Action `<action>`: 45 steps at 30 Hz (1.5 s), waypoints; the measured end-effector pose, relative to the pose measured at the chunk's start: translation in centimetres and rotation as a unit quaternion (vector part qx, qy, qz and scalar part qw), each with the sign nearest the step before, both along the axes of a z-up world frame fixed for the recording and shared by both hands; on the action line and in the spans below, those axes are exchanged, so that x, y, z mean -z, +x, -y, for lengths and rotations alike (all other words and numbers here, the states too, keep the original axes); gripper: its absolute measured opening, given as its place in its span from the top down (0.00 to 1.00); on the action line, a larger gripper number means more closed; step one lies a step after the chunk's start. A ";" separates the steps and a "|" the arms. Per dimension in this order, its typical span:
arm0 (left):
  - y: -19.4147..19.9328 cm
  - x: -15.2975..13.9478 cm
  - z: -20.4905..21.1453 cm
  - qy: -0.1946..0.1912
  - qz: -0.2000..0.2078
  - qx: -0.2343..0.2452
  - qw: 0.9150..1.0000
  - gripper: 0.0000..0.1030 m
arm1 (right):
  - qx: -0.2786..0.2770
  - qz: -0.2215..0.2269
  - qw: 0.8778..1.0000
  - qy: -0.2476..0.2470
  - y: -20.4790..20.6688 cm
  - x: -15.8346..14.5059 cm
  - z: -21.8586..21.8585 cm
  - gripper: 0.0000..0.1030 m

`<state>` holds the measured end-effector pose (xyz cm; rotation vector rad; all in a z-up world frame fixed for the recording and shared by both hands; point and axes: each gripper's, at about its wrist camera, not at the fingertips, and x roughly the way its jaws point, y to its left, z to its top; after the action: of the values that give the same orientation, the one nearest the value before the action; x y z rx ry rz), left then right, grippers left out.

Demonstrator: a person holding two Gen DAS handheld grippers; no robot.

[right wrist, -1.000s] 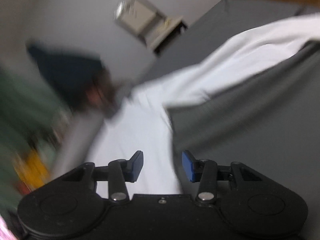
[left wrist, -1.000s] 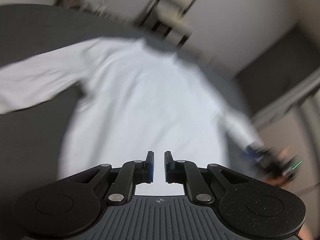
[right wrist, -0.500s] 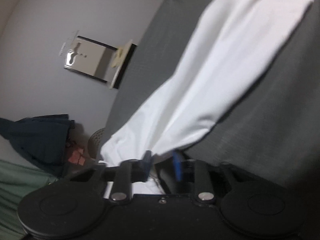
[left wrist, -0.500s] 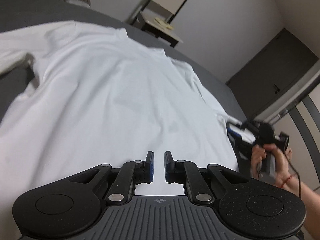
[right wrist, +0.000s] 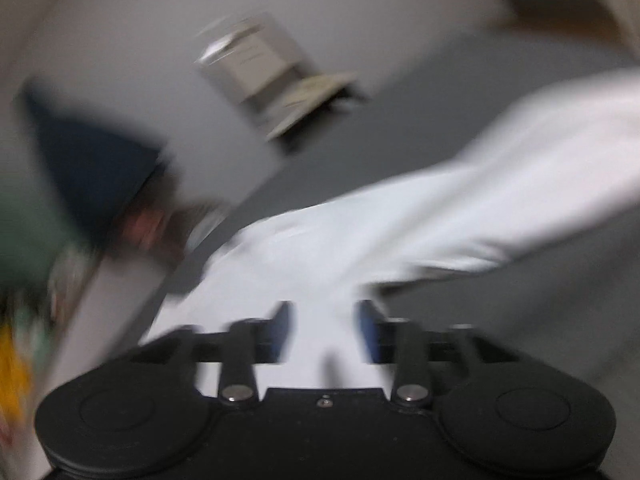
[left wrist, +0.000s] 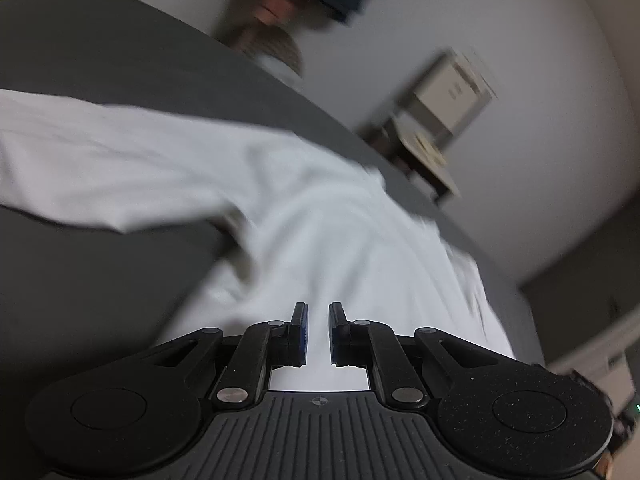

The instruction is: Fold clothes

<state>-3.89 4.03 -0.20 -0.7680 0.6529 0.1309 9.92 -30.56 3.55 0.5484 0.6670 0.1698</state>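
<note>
Surface: dark grey spread (left wrist: 100, 280), broad and flat, bearing the garment; also seen in the right wrist view (right wrist: 540, 320).
Left sleeve: long white sleeve (left wrist: 120, 172) stretched out flat toward the left edge of the left wrist view.
Garment: white long-sleeved shirt (left wrist: 340, 248), lying spread on the grey surface, its body running from the tongs up toward the far edge; blurred by motion.
Left gripper (left wrist: 318, 334): black tongs with blue pads, jaws slightly parted with a narrow gap; white cloth shows through the gap, whether anything is pinched I cannot tell.
Small table: light-coloured stand with a box on it (left wrist: 440, 120), against the pale wall beyond the surface.
Right gripper (right wrist: 324, 332): jaws set wide apart, nothing between the pads; it hovers over the shirt body (right wrist: 300, 264); view heavily blurred.
Right sleeve: second sleeve (right wrist: 520, 184) reaching to the right edge of the right wrist view.
</note>
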 end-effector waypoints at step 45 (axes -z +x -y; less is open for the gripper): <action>-8.2 4.6 -18.6 -0.182 0.070 -0.383 0.903 0.92 | -0.442 0.373 0.637 -0.509 -14.1 5.7 -44.3 0.46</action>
<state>-12.11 22.62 -4.80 -1.3598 0.2036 0.6819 -4.21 13.74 -2.19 -0.9982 0.0585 0.8325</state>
